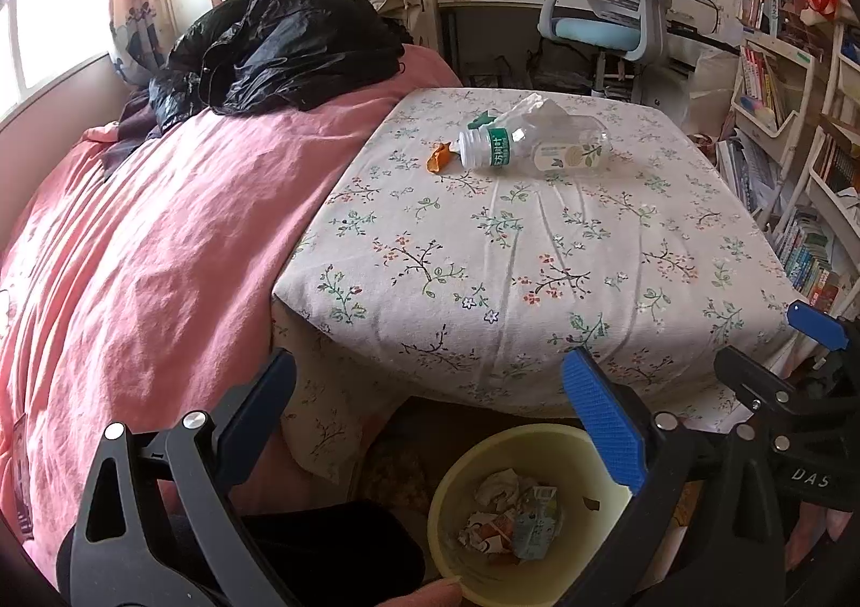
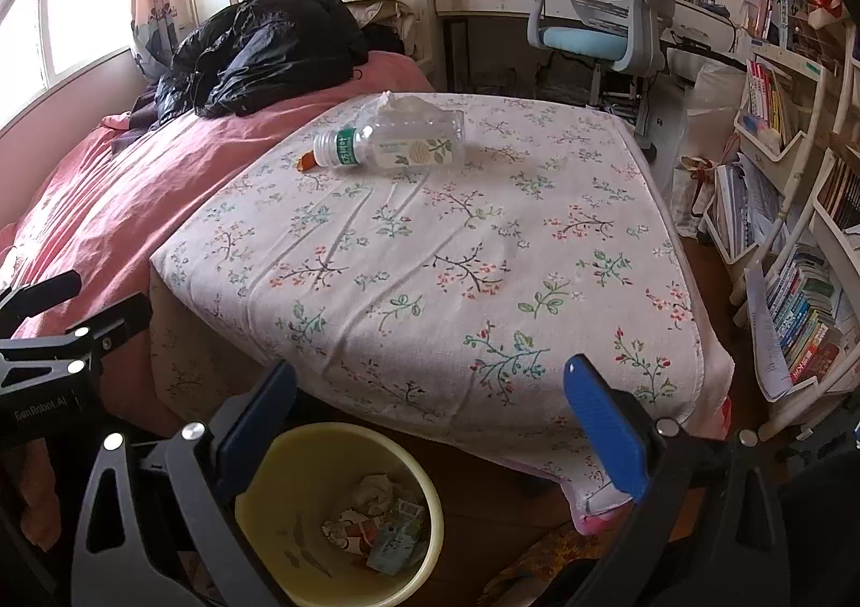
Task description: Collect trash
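Observation:
A clear plastic bottle (image 1: pixel 537 149) with a green label lies on its side on the floral-covered table (image 1: pixel 537 257), far from me. An orange wrapper (image 1: pixel 441 156) lies at its neck, and crumpled clear plastic (image 1: pixel 529 107) lies behind it. A yellow bin (image 1: pixel 473 478) with crumpled paper stands on the floor below the table's near edge. My left gripper (image 1: pixel 435 413) is open and empty above the bin. In the right wrist view the bottle (image 2: pixel 392 144), wrapper (image 2: pixel 306 159) and bin (image 2: pixel 279 499) show, and my right gripper (image 2: pixel 435 419) is open and empty.
A bed with a pink cover (image 1: pixel 134 257) and a black bag (image 1: pixel 279 42) adjoins the table's left side. A blue-grey desk chair (image 1: pixel 607 10) and desk stand behind. Bookshelves (image 1: pixel 795 209) line the right. The right gripper's body (image 1: pixel 795 392) is close on the right.

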`<state>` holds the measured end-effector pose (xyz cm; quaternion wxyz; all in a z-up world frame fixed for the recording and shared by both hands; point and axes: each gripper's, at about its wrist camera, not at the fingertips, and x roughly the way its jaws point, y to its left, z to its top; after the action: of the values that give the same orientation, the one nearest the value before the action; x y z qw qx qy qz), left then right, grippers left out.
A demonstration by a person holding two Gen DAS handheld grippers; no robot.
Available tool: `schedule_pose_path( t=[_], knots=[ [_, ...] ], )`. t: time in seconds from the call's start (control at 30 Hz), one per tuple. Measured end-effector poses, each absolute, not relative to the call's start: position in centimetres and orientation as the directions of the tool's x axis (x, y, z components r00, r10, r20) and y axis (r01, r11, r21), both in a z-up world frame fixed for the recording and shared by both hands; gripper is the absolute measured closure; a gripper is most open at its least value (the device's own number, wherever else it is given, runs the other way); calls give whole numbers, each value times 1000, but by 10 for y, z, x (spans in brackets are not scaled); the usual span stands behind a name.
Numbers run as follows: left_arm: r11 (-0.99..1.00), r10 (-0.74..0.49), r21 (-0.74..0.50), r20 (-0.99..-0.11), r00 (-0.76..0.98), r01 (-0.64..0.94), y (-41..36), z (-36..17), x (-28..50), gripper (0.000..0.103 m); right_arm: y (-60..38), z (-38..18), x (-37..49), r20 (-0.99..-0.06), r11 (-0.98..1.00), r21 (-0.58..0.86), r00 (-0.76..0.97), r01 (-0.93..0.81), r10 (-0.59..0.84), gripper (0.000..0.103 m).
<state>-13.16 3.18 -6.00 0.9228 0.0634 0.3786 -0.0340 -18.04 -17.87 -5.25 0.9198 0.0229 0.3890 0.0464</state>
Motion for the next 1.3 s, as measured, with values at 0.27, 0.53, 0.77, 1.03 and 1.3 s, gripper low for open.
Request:
schedule_pose_path(
  t=[0.27, 0.53, 0.77, 1.03, 1.3],
  knots=[
    [990, -13, 93, -705, 709, 110, 32, -60, -132, 7, -178, -53, -181, -715, 995, 76, 691, -68, 102, 7],
    [989, -10, 95, -706, 709, 109, 32, -60, -131, 7, -179, -55, -180, -717, 995, 74, 690, -69, 101, 7],
    [990, -8, 95, -706, 708, 106, 32, -61, -131, 7, -179, -55, -180, -716, 995, 72, 691, -68, 99, 7],
    [991, -6, 92, -706, 708, 101, 34, -60, -131, 7, -178, -54, -181, -712, 996, 63, 695, -70, 94, 7],
    [990, 0, 99, -715, 699, 102, 33, -63, -129, 7, -181, -52, -181, -706, 995, 75, 702, -64, 98, 7]
  ],
)
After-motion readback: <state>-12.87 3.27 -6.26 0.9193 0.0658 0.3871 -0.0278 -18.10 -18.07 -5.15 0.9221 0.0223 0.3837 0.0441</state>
